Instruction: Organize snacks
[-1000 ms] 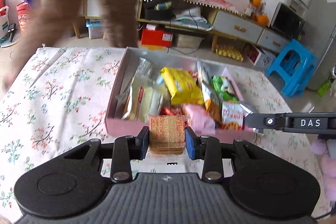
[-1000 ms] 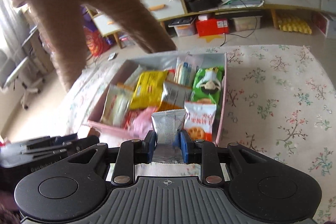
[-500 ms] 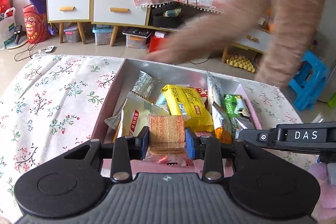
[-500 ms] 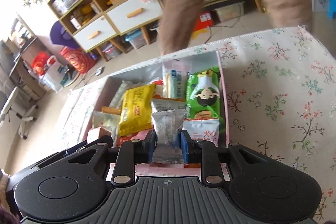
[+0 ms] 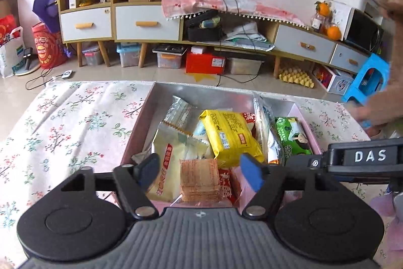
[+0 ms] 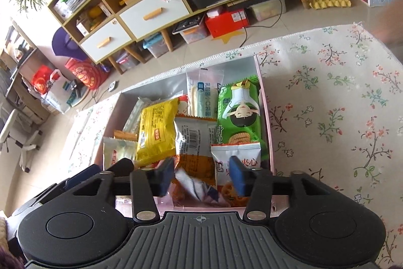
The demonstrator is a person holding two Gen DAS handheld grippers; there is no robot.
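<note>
A pink box full of snack packets sits on the floral cloth. My left gripper hangs over its near end with jaws opening; the clear pack of brown crackers lies loose between them, touching neither pad. My right gripper is beside it, jaws also opening, and the small silver packet lies tilted below them, free of the pads. A yellow packet, a green packet and a white-and-red packet fill the box. The right gripper's black arm crosses the left wrist view.
The floral cloth spreads to both sides of the box. A person's brown sleeve and hand reach in at the right. Beyond the table are a low cabinet and a blue stool.
Both grippers went from shut to open over the box. The cracker pack and the silver packet left the pads and dropped in. The person's arm swept away to the right.
</note>
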